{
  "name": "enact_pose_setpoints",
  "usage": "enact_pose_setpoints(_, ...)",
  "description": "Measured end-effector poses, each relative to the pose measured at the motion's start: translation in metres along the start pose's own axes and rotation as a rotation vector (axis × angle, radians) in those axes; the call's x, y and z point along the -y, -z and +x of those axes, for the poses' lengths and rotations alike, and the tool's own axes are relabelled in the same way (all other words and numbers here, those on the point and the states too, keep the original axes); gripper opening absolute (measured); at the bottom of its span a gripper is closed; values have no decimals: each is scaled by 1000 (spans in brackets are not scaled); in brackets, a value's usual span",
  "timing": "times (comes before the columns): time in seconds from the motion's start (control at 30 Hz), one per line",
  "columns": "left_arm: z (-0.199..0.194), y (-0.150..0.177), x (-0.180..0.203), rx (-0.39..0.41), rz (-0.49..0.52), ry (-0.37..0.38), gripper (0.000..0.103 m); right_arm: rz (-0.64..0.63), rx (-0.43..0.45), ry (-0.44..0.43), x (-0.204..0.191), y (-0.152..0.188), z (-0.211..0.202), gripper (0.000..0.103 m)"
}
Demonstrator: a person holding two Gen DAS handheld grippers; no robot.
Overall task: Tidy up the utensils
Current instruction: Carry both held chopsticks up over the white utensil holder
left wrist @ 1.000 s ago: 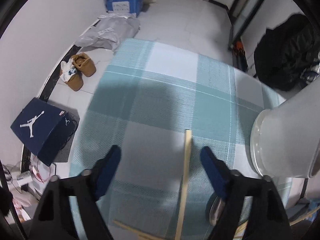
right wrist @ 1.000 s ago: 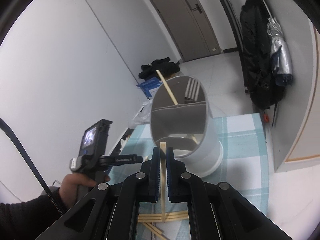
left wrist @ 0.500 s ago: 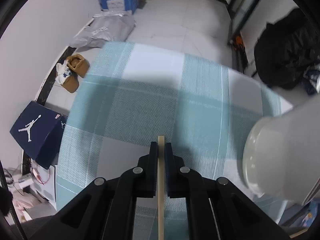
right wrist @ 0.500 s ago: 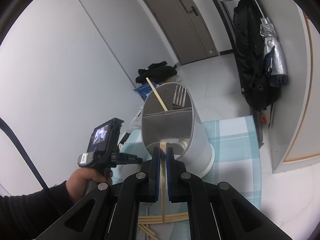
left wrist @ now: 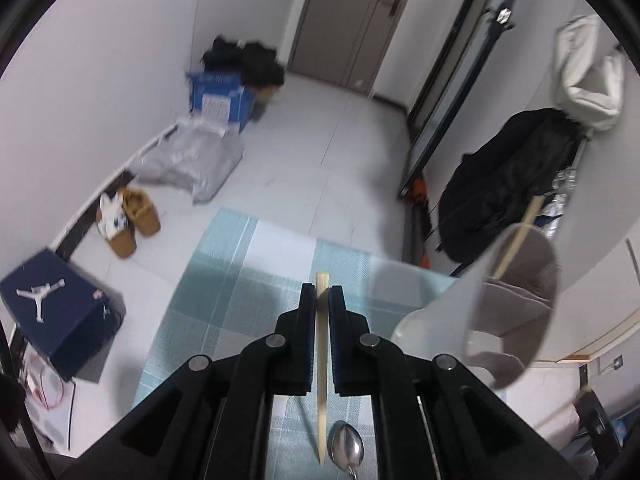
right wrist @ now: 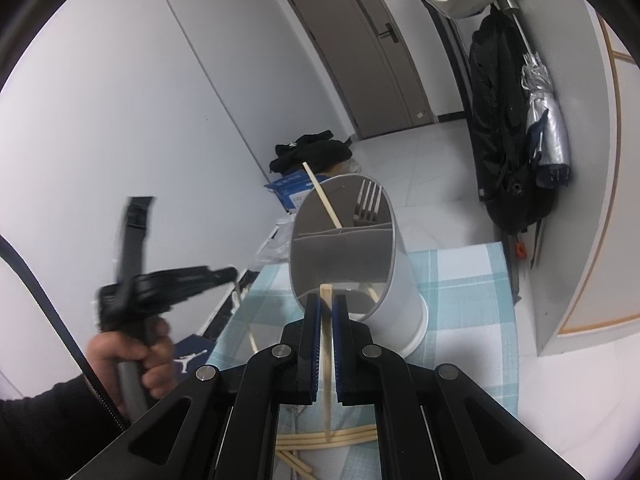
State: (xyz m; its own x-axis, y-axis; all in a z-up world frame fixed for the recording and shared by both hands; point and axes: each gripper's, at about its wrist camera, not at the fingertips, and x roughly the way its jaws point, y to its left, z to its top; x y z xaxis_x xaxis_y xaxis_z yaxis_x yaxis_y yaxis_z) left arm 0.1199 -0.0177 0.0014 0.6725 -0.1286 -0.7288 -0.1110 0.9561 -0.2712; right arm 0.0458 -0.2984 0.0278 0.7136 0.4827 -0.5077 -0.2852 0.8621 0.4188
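My left gripper [left wrist: 321,294] is shut on a wooden chopstick [left wrist: 321,364], raised above the checked teal tablecloth [left wrist: 224,280]. A metal spoon [left wrist: 346,450] lies on the cloth below it. To its right stands the white divided utensil holder [left wrist: 452,316], with one chopstick [left wrist: 514,244] leaning in it. My right gripper [right wrist: 328,302] is shut on another chopstick [right wrist: 327,344], its tip at the near rim of the holder [right wrist: 404,292]. A fork [right wrist: 368,204] and a chopstick [right wrist: 322,194] stand in the back compartments. Several loose chopsticks [right wrist: 344,436] lie on the cloth below.
A person's hand [right wrist: 128,360] holds the blurred left gripper [right wrist: 172,280] at the left of the right wrist view. On the floor are a dark shoe box [left wrist: 60,312], slippers [left wrist: 136,220], a grey bag [left wrist: 188,160] and a blue box [left wrist: 220,96]. Black coats [left wrist: 504,184] hang at right.
My left gripper closed on a chopstick lying on the cloth and lifted it, tilting up so the room and the holder's mouth came into view. The right gripper kept its chopstick by the holder.
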Motion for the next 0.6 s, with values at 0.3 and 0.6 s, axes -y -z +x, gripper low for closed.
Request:
enact_pose_setpoints(0.3,-28,13,20,65,151,7,3,-69,26,56,-13,-1,1,5)
enact_pose_setpoints(0.6,-49,25,19,67,184,48,3,-90,59,95,-21,3,-11,5)
